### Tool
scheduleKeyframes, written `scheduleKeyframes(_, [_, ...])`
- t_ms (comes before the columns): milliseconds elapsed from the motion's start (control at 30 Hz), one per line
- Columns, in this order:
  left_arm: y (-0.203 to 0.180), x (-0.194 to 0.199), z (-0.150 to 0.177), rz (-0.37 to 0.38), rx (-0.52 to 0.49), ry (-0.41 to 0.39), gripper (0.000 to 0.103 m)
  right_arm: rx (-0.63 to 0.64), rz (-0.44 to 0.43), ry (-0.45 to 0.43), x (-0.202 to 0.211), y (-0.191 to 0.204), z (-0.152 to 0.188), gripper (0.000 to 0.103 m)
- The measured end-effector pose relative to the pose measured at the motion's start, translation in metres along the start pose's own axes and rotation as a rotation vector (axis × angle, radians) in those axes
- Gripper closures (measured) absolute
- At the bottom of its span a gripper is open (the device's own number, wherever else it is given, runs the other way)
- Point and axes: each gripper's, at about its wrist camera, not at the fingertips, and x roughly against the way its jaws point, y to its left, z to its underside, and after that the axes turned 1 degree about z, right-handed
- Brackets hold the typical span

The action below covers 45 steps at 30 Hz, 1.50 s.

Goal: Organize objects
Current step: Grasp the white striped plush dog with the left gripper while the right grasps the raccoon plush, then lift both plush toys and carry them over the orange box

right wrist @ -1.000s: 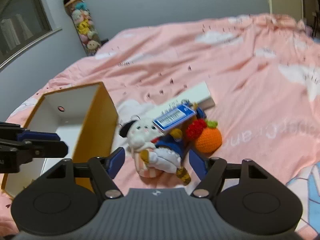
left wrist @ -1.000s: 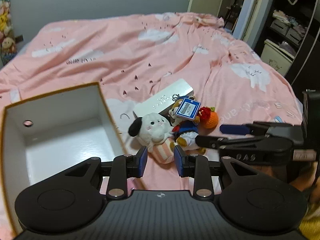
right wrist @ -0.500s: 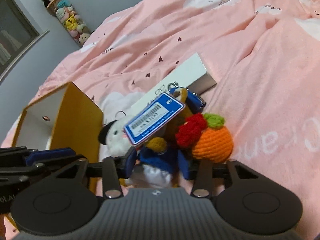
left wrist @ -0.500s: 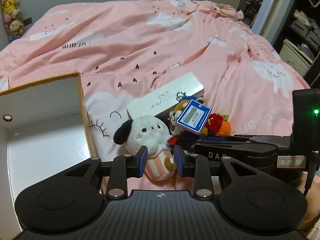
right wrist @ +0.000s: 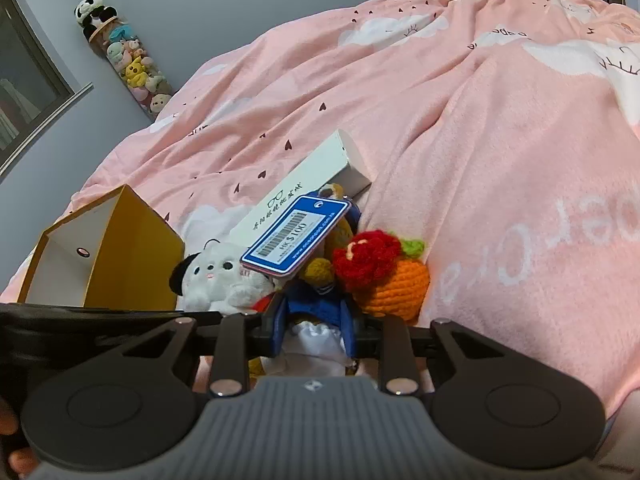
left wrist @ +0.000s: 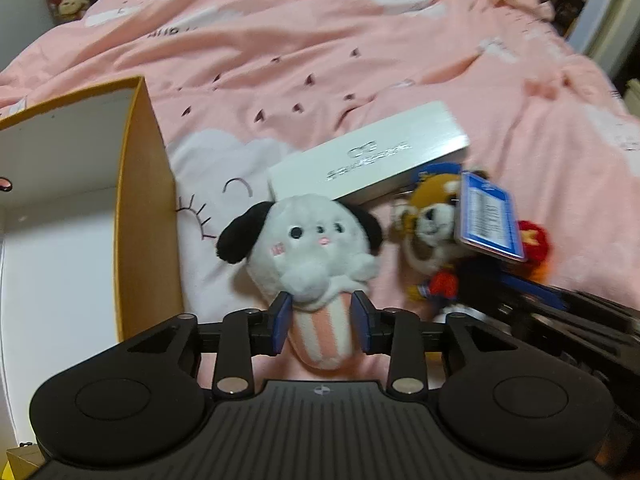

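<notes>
A white dog plush (left wrist: 308,244) with black ears lies on the pink bed beside an open yellow box (left wrist: 136,200). My left gripper (left wrist: 320,320) straddles the plush's pink striped base, and its jaws are opening, the pads close on either side. A brown plush doll (right wrist: 320,270) in blue clothes carries a blue price tag (right wrist: 296,236). My right gripper (right wrist: 312,320) is closing on the doll's blue body, and its pads press into it. An orange and red crochet fruit (right wrist: 396,288) rests against the doll. Behind them lies a long white glasses box (right wrist: 320,184).
A pink cloud-print duvet (right wrist: 480,140) covers the whole bed. The yellow box (right wrist: 132,256) has a white inside and stands at the left. A clear tube of small plush toys (right wrist: 128,64) hangs on the grey wall. The right gripper's black arm (left wrist: 560,312) crosses the left wrist view.
Both grippers have come down onto the pile of toys. The right jaws went from wide to closed around the brown doll. The left jaws widened a little around the white plush's base.
</notes>
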Motion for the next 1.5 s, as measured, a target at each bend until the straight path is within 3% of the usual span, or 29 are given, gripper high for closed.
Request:
scheduleKeyframes(67, [0.005,-0.007,-0.001,0.009,0.044,0.011,0.048,0.006,0.001,-0.002,-0.001,-0.001,0.001,0.075])
scheduleKeyframes(267, [0.010,-0.022,-0.005,0.018,0.117,0.021,0.034,0.000,-0.004,-0.001,-0.003,-0.003,0.001,0.074])
scheduleKeyframes(733, [0.010,-0.042,-0.004,0.006,0.129,0.006,0.033,0.038,0.008,-0.002,-0.007,0.001,0.003,0.073])
scheduleKeyframes(1000, [0.006,-0.021,0.007,0.015,0.078,-0.059,0.039,0.033,-0.003,-0.010,0.003,0.008,0.006,0.073])
scheduleKeyframes(1500, [0.021,0.076,0.020,0.088,0.066,-0.249,0.040,-0.124,-0.236,-0.053,0.056,0.006,-0.001,0.073])
